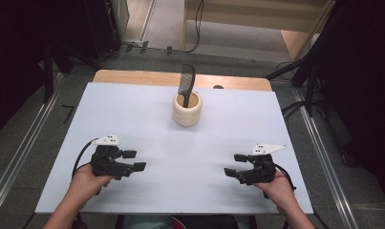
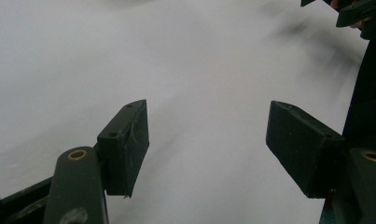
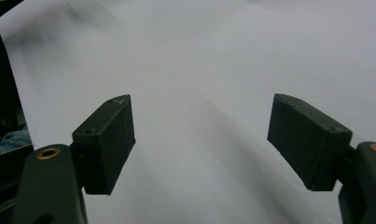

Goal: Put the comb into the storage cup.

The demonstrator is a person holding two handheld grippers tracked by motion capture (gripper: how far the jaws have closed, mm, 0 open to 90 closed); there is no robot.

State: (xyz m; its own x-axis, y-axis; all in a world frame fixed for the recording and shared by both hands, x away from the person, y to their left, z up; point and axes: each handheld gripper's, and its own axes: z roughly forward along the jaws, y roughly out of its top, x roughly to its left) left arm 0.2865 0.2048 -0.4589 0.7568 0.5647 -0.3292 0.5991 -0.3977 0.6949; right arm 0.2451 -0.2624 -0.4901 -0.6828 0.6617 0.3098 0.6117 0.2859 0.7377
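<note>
A cream cup (image 1: 187,109) stands upright at the middle back of the white table (image 1: 147,114), with a black comb (image 1: 186,86) sticking up out of it. My left gripper (image 1: 133,160) rests low at the front left, held in a hand, open with nothing between its jaws. The right gripper (image 1: 235,164) sits at the front right, also open and empty. In the left gripper view my left gripper (image 2: 206,140) faces bare white table, and the other gripper (image 2: 358,14) shows at the top right. My right gripper (image 3: 202,135) likewise looks across bare white surface.
The table's wooden back edge (image 1: 133,76) shows behind the white sheet. Black stands and cables (image 1: 304,71) flank the table on a grey floor. Metal rails (image 1: 324,143) run along both sides. Wide bare table lies between the grippers and the cup.
</note>
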